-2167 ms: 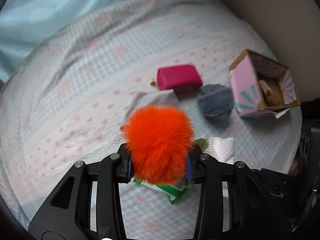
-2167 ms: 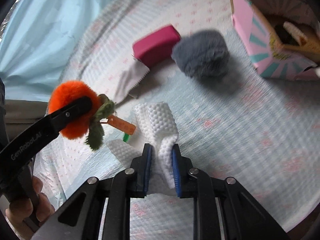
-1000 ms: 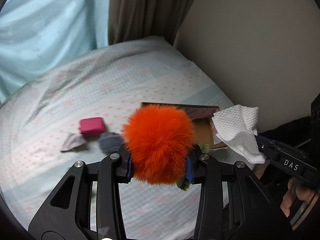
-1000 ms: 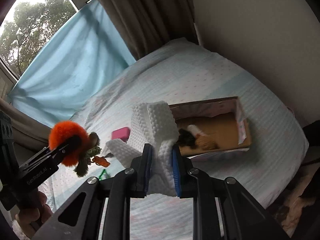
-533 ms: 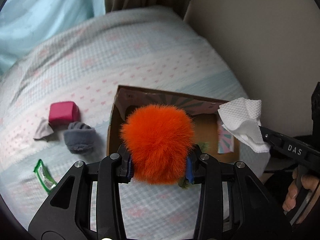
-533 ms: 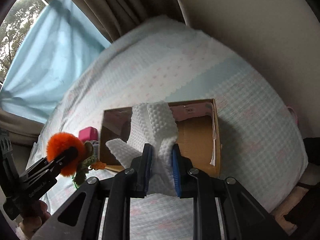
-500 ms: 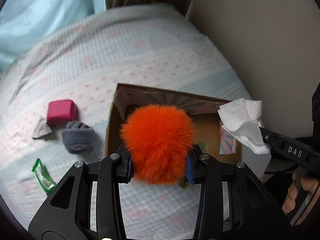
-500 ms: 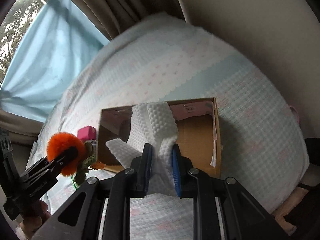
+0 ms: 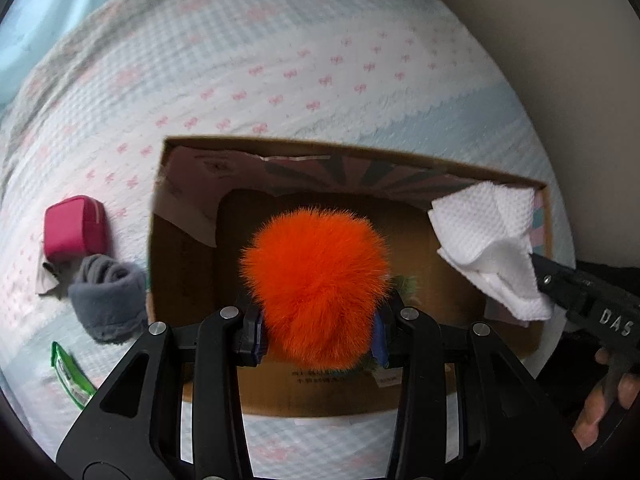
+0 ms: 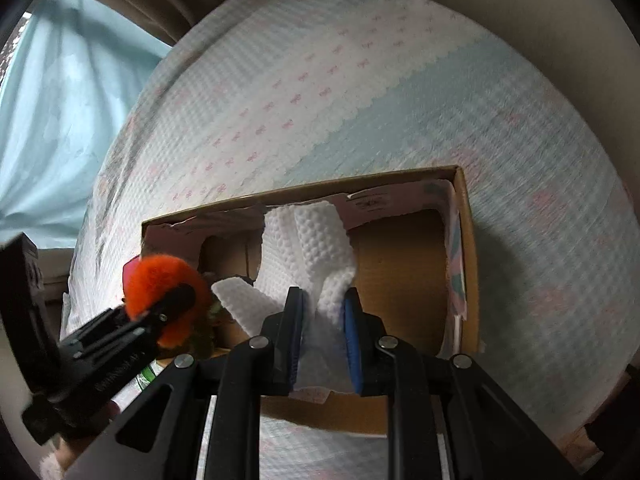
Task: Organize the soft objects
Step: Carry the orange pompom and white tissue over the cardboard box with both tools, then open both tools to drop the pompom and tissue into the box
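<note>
My left gripper (image 9: 316, 334) is shut on a fluffy orange pom-pom (image 9: 316, 288) with green leaves, held over the open cardboard box (image 9: 184, 264). My right gripper (image 10: 322, 344) is shut on a white textured cloth (image 10: 308, 256), held over the same box (image 10: 466, 240). In the left wrist view the cloth (image 9: 490, 240) hangs over the box's right end. In the right wrist view the pom-pom (image 10: 160, 280) is over the box's left end. The pom-pom and cloth hide much of the box's inside.
The box lies on a bed (image 9: 280, 60) with a light blue and pink-bow cover. Left of the box lie a grey fuzzy roll (image 9: 108, 300), a magenta pouch (image 9: 74, 226), a small grey cloth (image 9: 48, 280) and a green packet (image 9: 70, 374). A wall (image 9: 540, 40) stands at right.
Both grippers have moved closer to the box and lower over it. The pom-pom and cloth now hang over the box opening. Both grips are unchanged.
</note>
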Demonstrator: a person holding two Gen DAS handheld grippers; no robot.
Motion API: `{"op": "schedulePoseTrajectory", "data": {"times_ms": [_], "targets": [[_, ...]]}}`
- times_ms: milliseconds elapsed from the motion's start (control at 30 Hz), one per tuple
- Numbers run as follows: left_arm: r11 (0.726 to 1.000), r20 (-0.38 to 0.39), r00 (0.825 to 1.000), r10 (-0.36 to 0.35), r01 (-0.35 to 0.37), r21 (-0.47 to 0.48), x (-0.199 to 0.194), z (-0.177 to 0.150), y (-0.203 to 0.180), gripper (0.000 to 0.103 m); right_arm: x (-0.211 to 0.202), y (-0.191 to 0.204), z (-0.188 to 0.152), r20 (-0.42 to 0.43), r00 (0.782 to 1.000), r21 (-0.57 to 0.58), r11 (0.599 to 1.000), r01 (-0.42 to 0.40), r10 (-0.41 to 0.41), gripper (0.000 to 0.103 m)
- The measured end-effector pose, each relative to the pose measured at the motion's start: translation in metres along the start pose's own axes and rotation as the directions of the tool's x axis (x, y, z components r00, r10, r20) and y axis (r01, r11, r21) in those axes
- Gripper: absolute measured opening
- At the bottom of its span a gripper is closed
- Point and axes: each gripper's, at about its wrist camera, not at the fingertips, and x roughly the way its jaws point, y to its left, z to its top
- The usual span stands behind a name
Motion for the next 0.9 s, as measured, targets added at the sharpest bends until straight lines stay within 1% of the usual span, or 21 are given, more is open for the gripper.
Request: {"op": "schedulePoseTrajectory", "data": {"times_ms": [100, 167, 200, 233, 267, 300, 333, 367, 400, 433, 467, 567, 800, 900], "targets": [[1.0, -0.02, 1.0, 0.016, -0.016, 0.016, 0.009, 0.0, -0.003, 0.035, 0.008, -0.002, 0.002, -0.023, 1.0, 0.017, 1.0, -0.005, 0.005, 0.018], [0.999, -0.007, 1.0, 0.031, -0.03, 0.032, 0.007, 0.0, -0.005, 0.044, 0.011, -0.003, 0.004, -0.031, 0.999, 0.027, 1.0, -0.011, 0.012, 0.018], [0.998, -0.004, 0.999, 0.039, -0.039, 0.042, 0.006, 0.0, -0.007, 0.065, 0.012, -0.002, 0.005, -0.033, 0.999, 0.029, 0.999, -0.018, 0.019, 0.019], [0.997, 0.0, 0.999, 0.051, -0.05, 0.051, 0.005, 0.0, -0.008, 0.092, 0.012, -0.002, 0.005, -0.034, 0.999, 0.033, 0.999, -0.028, 0.029, 0.02], [0.996, 0.016, 0.998, 0.065, -0.066, 0.06, 0.001, -0.001, -0.009, 0.101, 0.011, -0.002, 0.006, -0.034, 0.999, 0.039, 0.999, -0.038, 0.04, 0.027], [0.995, 0.031, 0.997, 0.069, -0.071, 0.065, -0.002, 0.0, -0.009, 0.103, 0.011, -0.003, 0.007, -0.03, 0.999, 0.044, 0.998, -0.041, 0.042, 0.046], [0.994, 0.04, 0.997, 0.072, -0.075, 0.077, -0.006, -0.001, -0.01, 0.103, 0.01, -0.003, 0.007, -0.021, 0.999, 0.05, 0.998, -0.036, 0.037, 0.061], [0.993, 0.038, 0.996, 0.077, -0.08, 0.084, -0.007, -0.001, -0.01, 0.103, 0.008, -0.003, 0.006, -0.003, 0.999, 0.057, 0.998, -0.038, 0.038, 0.092], [0.992, 0.034, 0.996, 0.082, -0.085, 0.09, -0.008, -0.002, -0.01, 0.103, 0.005, -0.003, 0.006, 0.015, 0.999, 0.061, 0.997, -0.049, 0.049, 0.102], [0.992, 0.034, 0.996, 0.082, -0.085, 0.097, -0.009, -0.003, -0.01, 0.103, 0.002, -0.004, 0.005, 0.031, 0.997, 0.066, 0.995, -0.073, 0.071, 0.102], [0.991, 0.034, 0.996, 0.085, -0.088, 0.1, -0.01, -0.005, -0.01, 0.103, 0.001, -0.004, 0.004, 0.029, 0.996, 0.069, 0.994, -0.083, 0.081, 0.102], [0.99, 0.041, 0.995, 0.095, -0.099, 0.096, -0.016, -0.009, -0.008, 0.103, -0.002, -0.002, 0.001, 0.03, 0.997, 0.058, 0.995, -0.079, 0.077, 0.102], [0.993, 0.079, 0.993, 0.085, -0.091, 0.076, -0.041, -0.019, -0.006, 0.103, -0.02, 0.007, -0.009, 0.089, 0.995, 0.01, 0.998, -0.056, 0.055, 0.102], [0.995, 0.112, 0.992, 0.064, -0.071, 0.067, -0.06, -0.025, -0.007, 0.103, -0.033, 0.01, -0.018, 0.079, 0.993, 0.011, 0.996, -0.09, 0.088, 0.102]]}}
